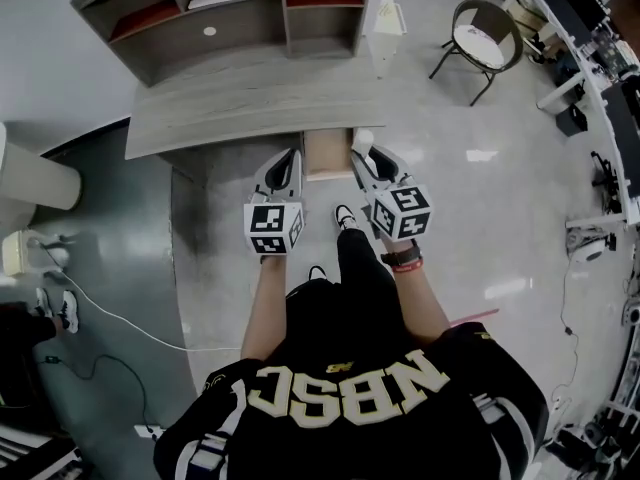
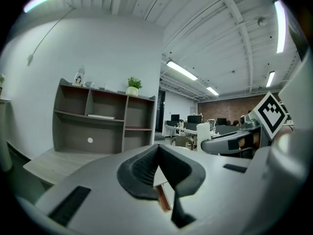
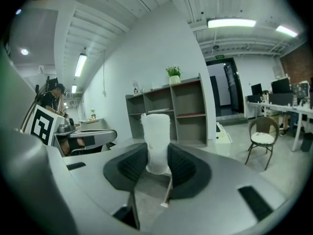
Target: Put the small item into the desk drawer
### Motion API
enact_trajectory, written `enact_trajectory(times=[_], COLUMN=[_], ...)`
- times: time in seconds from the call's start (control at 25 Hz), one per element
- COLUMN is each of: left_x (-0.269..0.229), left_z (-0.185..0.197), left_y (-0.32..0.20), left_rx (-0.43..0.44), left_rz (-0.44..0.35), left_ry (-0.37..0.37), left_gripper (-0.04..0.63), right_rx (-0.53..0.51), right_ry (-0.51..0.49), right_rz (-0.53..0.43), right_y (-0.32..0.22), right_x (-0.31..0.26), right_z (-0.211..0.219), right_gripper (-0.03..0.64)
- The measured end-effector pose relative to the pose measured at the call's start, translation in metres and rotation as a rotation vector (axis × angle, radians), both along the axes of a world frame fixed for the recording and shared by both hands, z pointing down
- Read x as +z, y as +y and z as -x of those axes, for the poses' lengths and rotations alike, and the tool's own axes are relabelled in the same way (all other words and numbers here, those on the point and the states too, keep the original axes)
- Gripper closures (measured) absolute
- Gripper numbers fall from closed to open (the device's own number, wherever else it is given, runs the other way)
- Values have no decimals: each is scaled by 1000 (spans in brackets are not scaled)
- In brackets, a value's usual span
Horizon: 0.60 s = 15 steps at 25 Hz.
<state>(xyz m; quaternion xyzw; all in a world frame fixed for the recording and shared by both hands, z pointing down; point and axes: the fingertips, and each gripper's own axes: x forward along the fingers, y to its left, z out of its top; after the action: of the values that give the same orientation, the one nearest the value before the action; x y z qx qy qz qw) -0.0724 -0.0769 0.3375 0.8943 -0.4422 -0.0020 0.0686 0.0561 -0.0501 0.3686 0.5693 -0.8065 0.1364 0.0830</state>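
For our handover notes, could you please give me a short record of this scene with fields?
desk: grey wood, shelf unit at its back
drawer: pulled out at the desk's front edge, between the two grippers
small white item: clamped upright in the right gripper's jaws
right gripper: shut on the item, by the drawer's right side
left gripper: jaws together, nothing between them, by the drawer's left side
task state: item not yet in the drawer

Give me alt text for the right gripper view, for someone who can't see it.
The right gripper holds a small white item upright between its jaws. Behind it stands a grey shelf unit with a potted plant on top, and a chair stands at the right.
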Motion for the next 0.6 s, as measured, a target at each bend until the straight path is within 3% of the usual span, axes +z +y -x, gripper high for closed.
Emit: enact_trajectory(times=[0.6], left_x=[85], left_z=[-33], left_y=[-56], left_rx=[6], left_rz=[186], left_ry=[-29], left_gripper=[581], right_rx=[-98], right_ry=[13], right_rz=[182], right_y=[-64], right_x=[96], right_z=[-9], right_gripper=[483])
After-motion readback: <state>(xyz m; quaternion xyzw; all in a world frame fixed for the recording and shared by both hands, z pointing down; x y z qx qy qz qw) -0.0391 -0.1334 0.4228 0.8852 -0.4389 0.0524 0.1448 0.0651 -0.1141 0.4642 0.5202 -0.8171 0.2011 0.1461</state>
